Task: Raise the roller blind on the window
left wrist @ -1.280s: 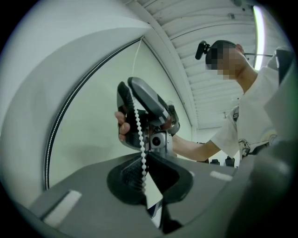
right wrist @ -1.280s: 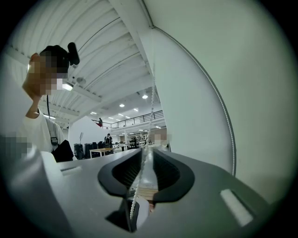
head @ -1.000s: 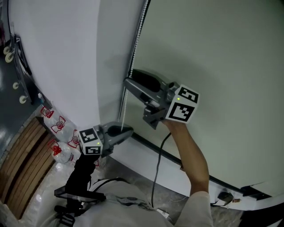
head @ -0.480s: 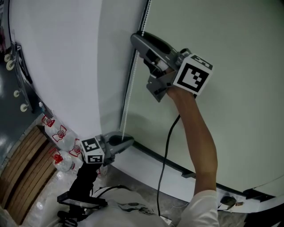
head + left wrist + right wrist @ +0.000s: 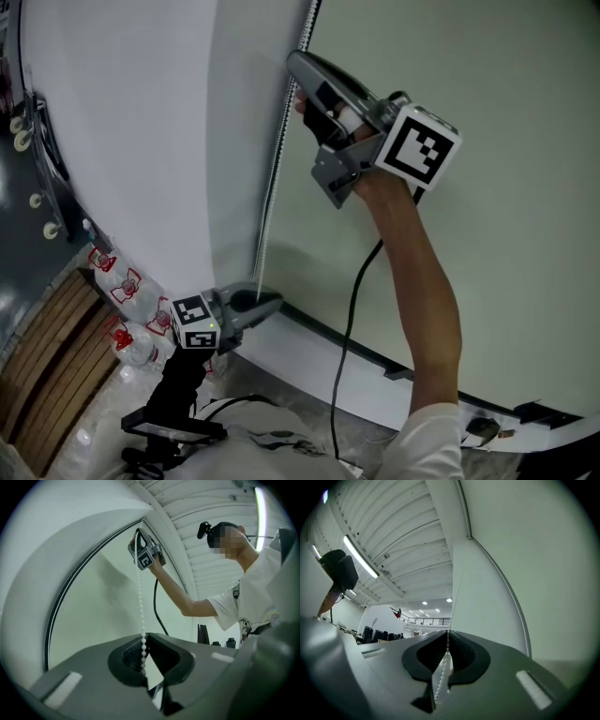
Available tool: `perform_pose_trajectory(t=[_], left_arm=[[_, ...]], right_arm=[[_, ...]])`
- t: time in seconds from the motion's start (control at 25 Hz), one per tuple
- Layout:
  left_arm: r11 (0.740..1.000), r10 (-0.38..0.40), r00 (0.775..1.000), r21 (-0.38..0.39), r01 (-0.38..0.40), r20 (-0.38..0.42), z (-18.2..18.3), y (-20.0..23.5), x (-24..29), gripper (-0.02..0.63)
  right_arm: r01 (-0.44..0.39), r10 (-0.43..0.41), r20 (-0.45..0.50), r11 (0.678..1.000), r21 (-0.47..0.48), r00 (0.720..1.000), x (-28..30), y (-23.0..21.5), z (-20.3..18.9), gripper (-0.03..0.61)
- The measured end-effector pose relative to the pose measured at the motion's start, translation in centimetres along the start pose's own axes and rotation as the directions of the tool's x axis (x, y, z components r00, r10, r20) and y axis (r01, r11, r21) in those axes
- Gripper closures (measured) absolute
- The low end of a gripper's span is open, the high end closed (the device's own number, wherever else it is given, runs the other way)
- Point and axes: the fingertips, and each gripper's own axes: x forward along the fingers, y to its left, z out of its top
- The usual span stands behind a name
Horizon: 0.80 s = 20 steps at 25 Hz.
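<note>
The roller blind [image 5: 487, 122] hangs as a pale sheet over the window, its dark bottom rail [image 5: 375, 352] low down. A white bead chain [image 5: 272, 187] runs down its left edge. My right gripper [image 5: 300, 73] is high on the chain. Its jaws have just been closing and are now shut on the bead chain [image 5: 440, 677], which passes between the tips of the right gripper [image 5: 448, 638]. My left gripper [image 5: 274, 300] is lower down, near the rail. In the left gripper view, the left gripper [image 5: 144, 640] is shut on the bead chain [image 5: 139, 597], which rises taut to the right gripper [image 5: 138, 536].
A white wall [image 5: 131, 131] curves along the left of the blind. Several water bottles [image 5: 122, 272] lie at its foot beside wooden slats [image 5: 37, 356]. A black cable [image 5: 352, 300] hangs from the right gripper. A second chain strand [image 5: 520, 616] runs along the blind's edge.
My right gripper has climbed the chain from mid-height to near the top. Its jaws have closed onto the beads. The left gripper has stayed where it was.
</note>
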Motion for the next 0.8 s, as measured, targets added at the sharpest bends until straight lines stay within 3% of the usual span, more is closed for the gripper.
perform_pose_trajectory(t=[0.4,0.8], left_arm=[[1.0,-0.011,1.0,-0.008,0.011,-0.001,-0.1,-0.2,0.3,0.615],[1.0,-0.012,1.0,-0.004,0.012,-0.003,0.4,-0.3,0.5,0.615]], right_arm=[[-0.05,0.05,0.007,0.999,0.015,0.999,-1.0,2.1,-1.0,0.568],[-0.024,0.027,-0.102,0.999,0.035,0.994,-3.4,2.7,-8.4,0.568]])
